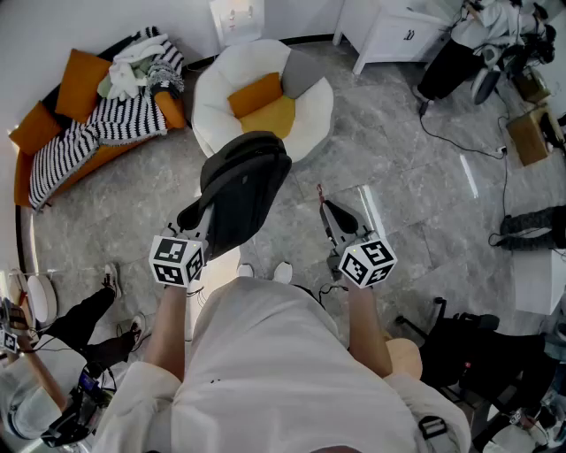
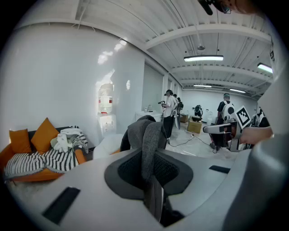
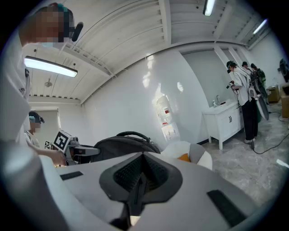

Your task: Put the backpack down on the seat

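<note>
Grey strap (image 2: 151,144) of the black backpack (image 1: 243,186) passes straight between the jaws of the left gripper (image 2: 152,187), and they are pressed closed on it. It seems to be a shoulder strap, but the view is too close to be sure. The black backpack hangs from this grip in the air, above the grey stone floor (image 1: 398,159) and near the front edge of the white round seat (image 1: 212,93). On the seat lie an orange cushion (image 1: 255,93), a yellow cushion (image 1: 270,117) and a grey cushion (image 1: 301,71), which take up its middle. The right gripper (image 1: 329,212) is held beside the backpack, apart from it, with its jaws together and nothing between them. Left of the seat stands an orange sofa (image 1: 172,111) with a striped blanket (image 1: 110,119) on it. A white water dispenser (image 1: 237,18) stands at the wall behind the seat.
</note>
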### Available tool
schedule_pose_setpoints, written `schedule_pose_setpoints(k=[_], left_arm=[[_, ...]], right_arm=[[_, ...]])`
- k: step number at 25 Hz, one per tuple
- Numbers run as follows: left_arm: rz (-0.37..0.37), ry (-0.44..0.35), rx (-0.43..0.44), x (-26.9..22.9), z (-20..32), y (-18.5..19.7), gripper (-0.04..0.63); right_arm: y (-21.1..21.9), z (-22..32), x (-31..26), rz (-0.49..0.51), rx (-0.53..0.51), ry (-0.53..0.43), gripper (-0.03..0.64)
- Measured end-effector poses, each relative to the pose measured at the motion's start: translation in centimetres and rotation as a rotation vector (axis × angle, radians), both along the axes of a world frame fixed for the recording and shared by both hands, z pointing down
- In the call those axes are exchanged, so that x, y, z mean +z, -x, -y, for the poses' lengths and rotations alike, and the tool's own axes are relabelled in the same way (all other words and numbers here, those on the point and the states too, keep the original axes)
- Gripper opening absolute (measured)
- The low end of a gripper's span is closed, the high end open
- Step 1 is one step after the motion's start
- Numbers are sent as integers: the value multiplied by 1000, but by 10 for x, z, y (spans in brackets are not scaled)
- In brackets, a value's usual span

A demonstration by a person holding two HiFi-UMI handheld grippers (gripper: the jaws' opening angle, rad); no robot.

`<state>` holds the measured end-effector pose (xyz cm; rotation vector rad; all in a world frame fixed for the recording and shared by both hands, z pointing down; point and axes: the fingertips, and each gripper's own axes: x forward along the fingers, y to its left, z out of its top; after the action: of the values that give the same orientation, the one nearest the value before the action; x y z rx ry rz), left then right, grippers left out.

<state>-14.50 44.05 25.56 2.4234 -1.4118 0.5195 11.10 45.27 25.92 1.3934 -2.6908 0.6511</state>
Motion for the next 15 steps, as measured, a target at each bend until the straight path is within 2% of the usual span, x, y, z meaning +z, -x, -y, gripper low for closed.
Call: schedule_pose_setpoints(k=[7, 15], left_arm=[[-7, -4, 7, -2, -14, 11, 58], [-20, -6, 17, 0, 8, 15, 57]], right_arm=[[15, -12, -10, -20, 2, -20, 23], [21, 5, -8, 1, 6, -17, 25]])
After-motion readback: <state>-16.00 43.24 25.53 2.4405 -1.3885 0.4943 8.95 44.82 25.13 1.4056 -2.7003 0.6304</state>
